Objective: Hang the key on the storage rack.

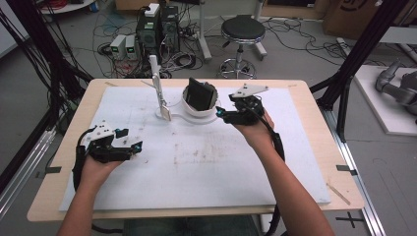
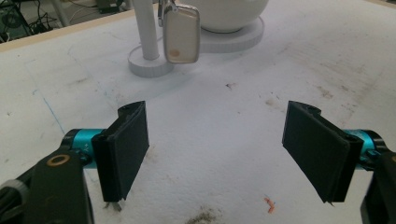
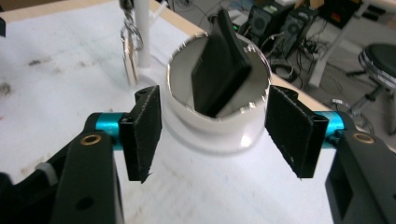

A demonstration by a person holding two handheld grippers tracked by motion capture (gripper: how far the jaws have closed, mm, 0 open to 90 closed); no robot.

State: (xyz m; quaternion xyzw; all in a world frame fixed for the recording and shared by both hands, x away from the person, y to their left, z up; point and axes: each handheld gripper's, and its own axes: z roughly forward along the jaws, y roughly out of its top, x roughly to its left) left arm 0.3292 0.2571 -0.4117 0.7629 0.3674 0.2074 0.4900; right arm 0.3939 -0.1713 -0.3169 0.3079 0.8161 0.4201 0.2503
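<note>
**Right gripper at the white bowl, left gripper waiting**

The right gripper (image 1: 222,116) is spread wide, with nothing pinched. In the right gripper view its two black jaws stand on either side of the white bowl (image 3: 219,126), close to the wall; whether they touch it is hard to tell. The bowl is round, smooth and shiny. It sits on a flat white base at the far middle of the white mat (image 1: 196,167). A flat black thing (image 3: 219,70) leans tilted inside the bowl, and its top pokes above the rim. Its bottom is hidden in the bowl.

Just beside the bowl is a thin white post (image 2: 145,28) on a round foot. A small cream tag (image 2: 181,33) with a metal clip hangs against it. The top of the post is cut off in both gripper views.

The left gripper (image 1: 130,139) is also spread open and holds nothing. It is over the left side of the mat, well apart from the bowl. The mat in front of it is bare, rough and a little dirty.
</note>
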